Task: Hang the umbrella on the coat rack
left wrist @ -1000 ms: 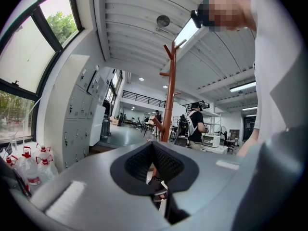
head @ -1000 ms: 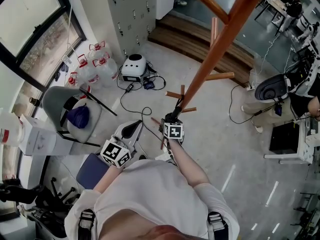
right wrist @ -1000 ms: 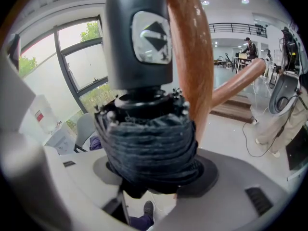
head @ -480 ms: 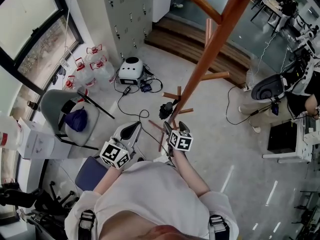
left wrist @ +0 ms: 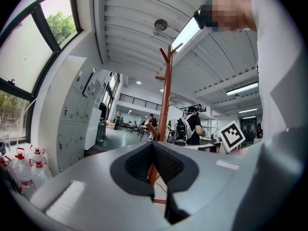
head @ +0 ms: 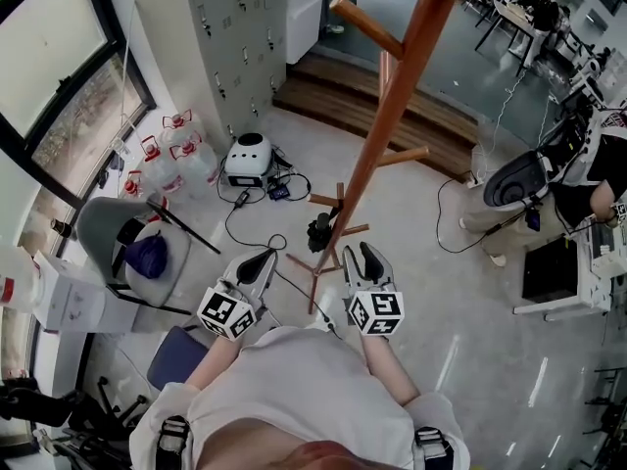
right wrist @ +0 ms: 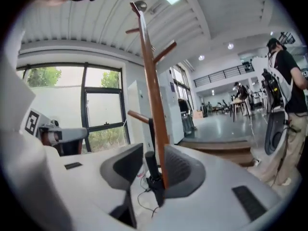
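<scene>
Black umbrella (head: 319, 231), folded short, beside wooden coat rack (head: 387, 116)

**What I can't make out**

In my head view the coat rack (head: 392, 116) runs off the top edge, so its crown is cut away. The dark umbrella (head: 319, 231) sits low against the pole. How it hangs, and from which peg, is too small to tell. In the left gripper view my left gripper (left wrist: 153, 150), jaws together, covers the rack's foot. A person (head: 588, 179) at far right is cut off by the edge.
</scene>
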